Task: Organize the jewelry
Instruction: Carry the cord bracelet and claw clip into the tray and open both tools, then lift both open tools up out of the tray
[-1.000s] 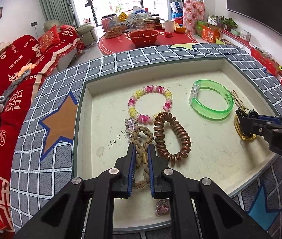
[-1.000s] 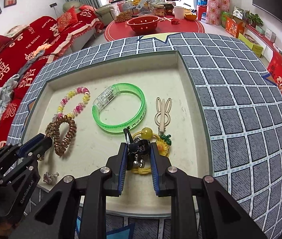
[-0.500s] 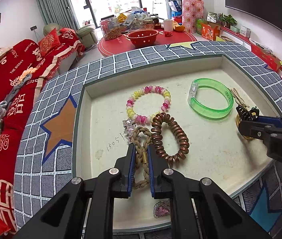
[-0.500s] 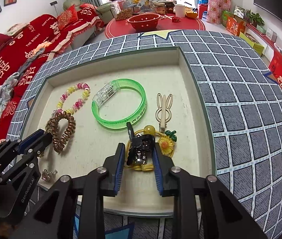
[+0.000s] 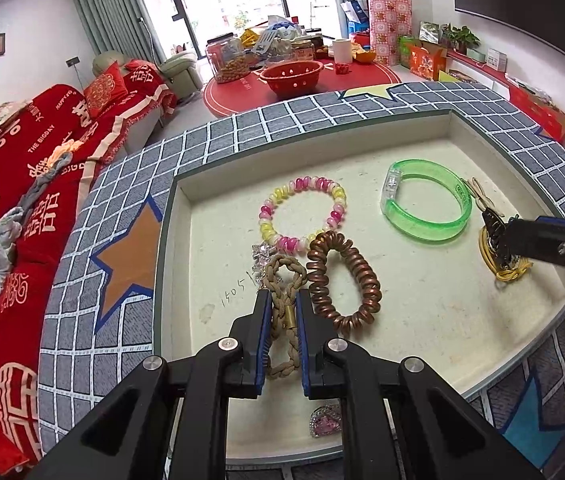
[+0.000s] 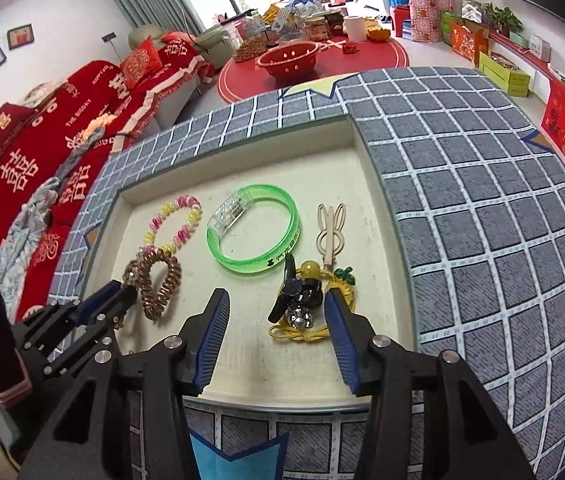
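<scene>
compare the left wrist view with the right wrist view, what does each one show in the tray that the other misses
Only the left wrist view shows the pink charm near the tray's front edge, the handwritten number on the tray floor, and the left gripper shut on the braided cord bracelet. Only the right wrist view shows the right gripper open, the black bow with bells and the pineapple charm clearly. Both show the green bangle, the copper coil hair tie and the pink and yellow bead bracelet.

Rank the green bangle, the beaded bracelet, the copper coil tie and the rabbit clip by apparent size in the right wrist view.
1. Green bangle.
2-3. Beaded bracelet and copper coil tie: look alike, and the tie lies nearer the camera, so unranked.
4. Rabbit clip.
</scene>
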Available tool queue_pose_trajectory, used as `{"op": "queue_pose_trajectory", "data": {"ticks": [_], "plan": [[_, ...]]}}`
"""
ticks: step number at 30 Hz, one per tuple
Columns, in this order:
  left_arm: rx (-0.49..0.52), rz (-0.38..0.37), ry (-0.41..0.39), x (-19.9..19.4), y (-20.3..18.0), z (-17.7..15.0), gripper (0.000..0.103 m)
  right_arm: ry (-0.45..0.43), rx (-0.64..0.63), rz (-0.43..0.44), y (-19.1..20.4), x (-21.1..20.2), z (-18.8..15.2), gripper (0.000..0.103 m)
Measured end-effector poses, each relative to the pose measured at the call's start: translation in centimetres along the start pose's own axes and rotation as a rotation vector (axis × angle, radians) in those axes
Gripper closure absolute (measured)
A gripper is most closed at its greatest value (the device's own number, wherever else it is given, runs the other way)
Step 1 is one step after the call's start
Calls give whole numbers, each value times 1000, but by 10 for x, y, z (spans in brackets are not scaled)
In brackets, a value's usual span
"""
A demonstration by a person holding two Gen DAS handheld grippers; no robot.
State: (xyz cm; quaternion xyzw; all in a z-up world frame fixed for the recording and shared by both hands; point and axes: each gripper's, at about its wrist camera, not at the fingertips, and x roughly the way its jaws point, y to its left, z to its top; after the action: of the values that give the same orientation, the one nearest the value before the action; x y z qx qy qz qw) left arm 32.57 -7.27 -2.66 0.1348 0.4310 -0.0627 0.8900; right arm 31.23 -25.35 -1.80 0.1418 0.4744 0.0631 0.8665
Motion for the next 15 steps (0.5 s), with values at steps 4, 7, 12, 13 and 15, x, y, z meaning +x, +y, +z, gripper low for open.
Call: {"op": "queue_pose_trajectory", "data": {"ticks": [4, 7, 12, 13, 15], "plan": [[2, 20, -25, -3, -3, 3, 0, -32, 28, 3, -6, -13, 1, 50], [16, 16, -65, -10, -5, 7, 0, -46, 54, 12, -12, -23, -1, 50], [5, 8, -49, -11, -3, 8, 0, -43, 57, 14, -15, -27, -4, 50], [-1, 3, -42, -11, -2, 7, 0, -41, 58, 16, -14, -27, -4, 50], [-7, 2, -36, -12, 0, 6, 0, -34, 58, 18, -14, -27, -6, 50]]}}
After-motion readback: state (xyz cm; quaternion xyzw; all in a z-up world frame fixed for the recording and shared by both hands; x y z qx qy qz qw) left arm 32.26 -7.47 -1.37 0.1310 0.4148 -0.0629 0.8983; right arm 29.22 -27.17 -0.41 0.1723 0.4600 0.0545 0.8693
